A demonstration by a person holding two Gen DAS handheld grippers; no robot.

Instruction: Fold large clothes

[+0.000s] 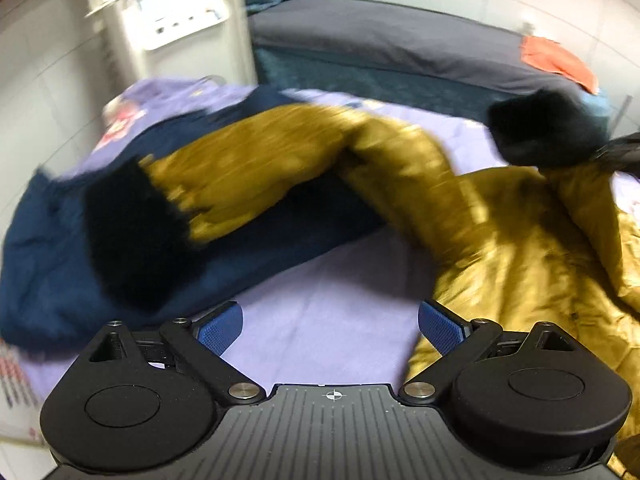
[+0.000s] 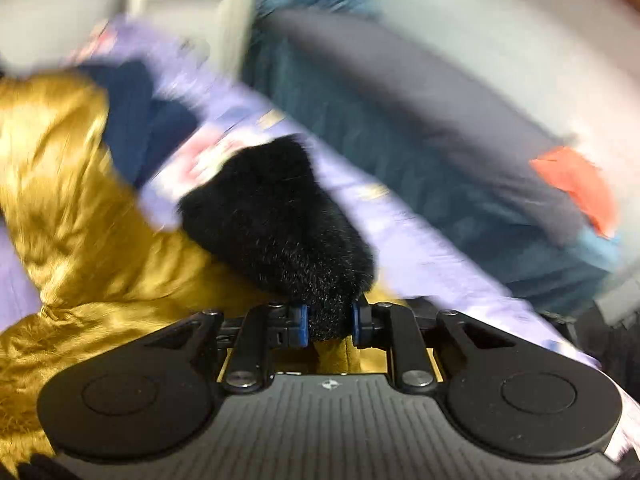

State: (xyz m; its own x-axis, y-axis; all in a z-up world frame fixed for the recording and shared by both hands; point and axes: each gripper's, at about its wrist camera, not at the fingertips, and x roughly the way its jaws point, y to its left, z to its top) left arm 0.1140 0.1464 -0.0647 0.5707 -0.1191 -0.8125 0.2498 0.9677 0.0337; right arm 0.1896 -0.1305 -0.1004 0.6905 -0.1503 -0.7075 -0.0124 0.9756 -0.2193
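Observation:
A mustard-gold shiny jacket [image 1: 500,248] with black furry cuffs lies on a lilac sheet [image 1: 320,320]. One sleeve stretches left, and its black cuff [image 1: 132,232] rests on a folded navy garment [image 1: 44,264]. My left gripper [image 1: 330,326] is open and empty above the sheet, beside the jacket. My right gripper [image 2: 326,324] is shut on the other black furry cuff [image 2: 280,216], with the gold jacket [image 2: 80,220] trailing to its left. That held cuff also shows in the left wrist view [image 1: 540,128], lifted at the right.
A second bed with a dark grey cover [image 1: 400,36] stands behind, with an orange cloth [image 1: 560,60] on it. A white cabinet [image 1: 180,16] stands at the back left. The navy garment also shows in the right wrist view [image 2: 152,120].

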